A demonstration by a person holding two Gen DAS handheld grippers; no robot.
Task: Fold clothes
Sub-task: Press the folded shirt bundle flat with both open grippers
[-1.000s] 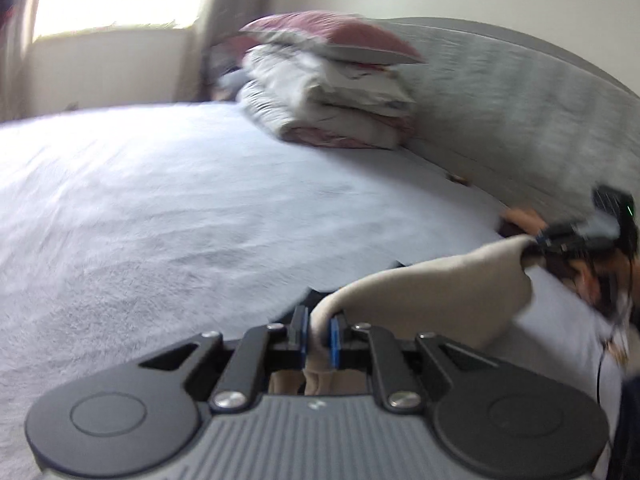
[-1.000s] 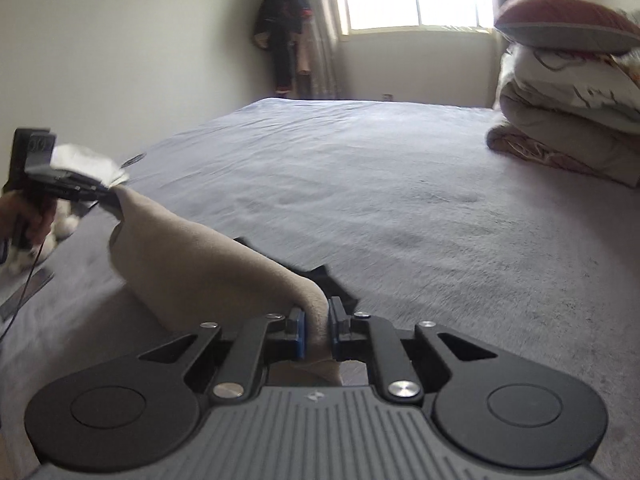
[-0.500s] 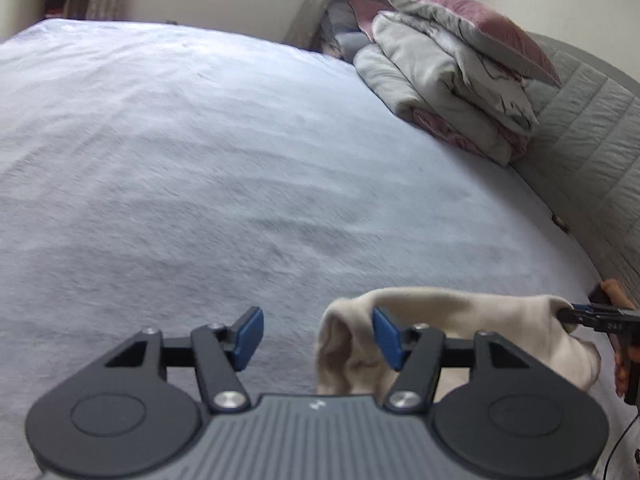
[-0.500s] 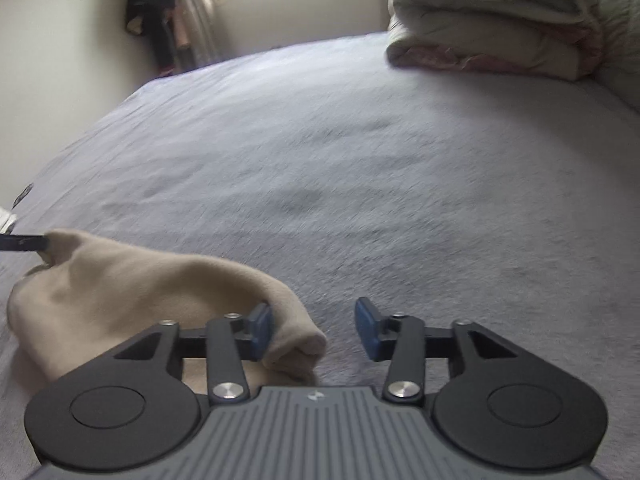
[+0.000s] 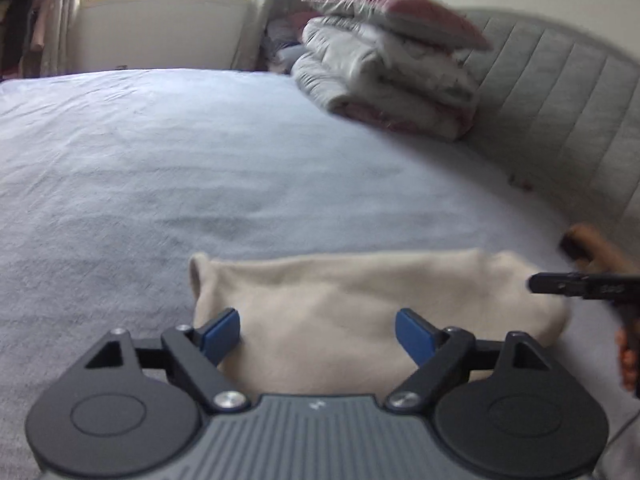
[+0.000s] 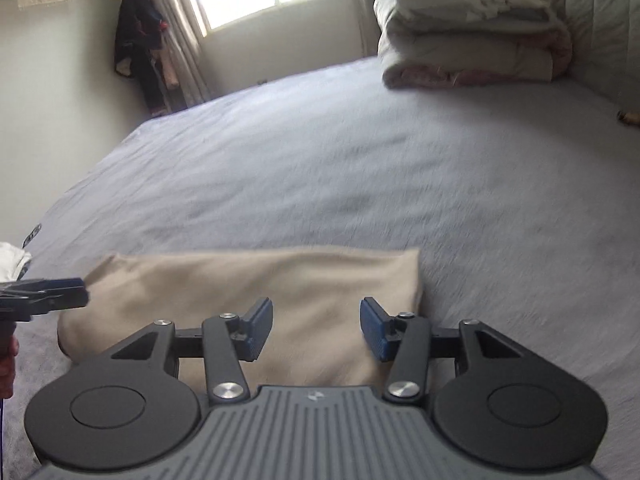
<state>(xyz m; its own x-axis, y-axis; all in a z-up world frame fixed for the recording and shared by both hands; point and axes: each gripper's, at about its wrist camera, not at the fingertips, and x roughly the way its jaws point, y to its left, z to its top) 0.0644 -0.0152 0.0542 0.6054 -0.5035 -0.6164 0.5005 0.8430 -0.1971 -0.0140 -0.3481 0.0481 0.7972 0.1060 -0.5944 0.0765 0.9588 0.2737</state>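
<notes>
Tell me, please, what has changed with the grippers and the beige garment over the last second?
Both the left gripper and the right gripper let go of the beige garment and opened wide. It dropped from its lifted fold to lie flat on the bed. The bedding stack stayed put.

The cloth (image 5: 360,300) is looking soft and matt, a beige knit. The bed (image 5: 200,168) is wearing a grey, finely napped cover. Each gripper (image 5: 318,334) (image 6: 316,328) is showing matt black plastic, blue ribbed pads (image 6: 374,334) and shiny metal screws (image 5: 229,399). The headboard (image 5: 560,112) is appearing quilted fabric.
</notes>
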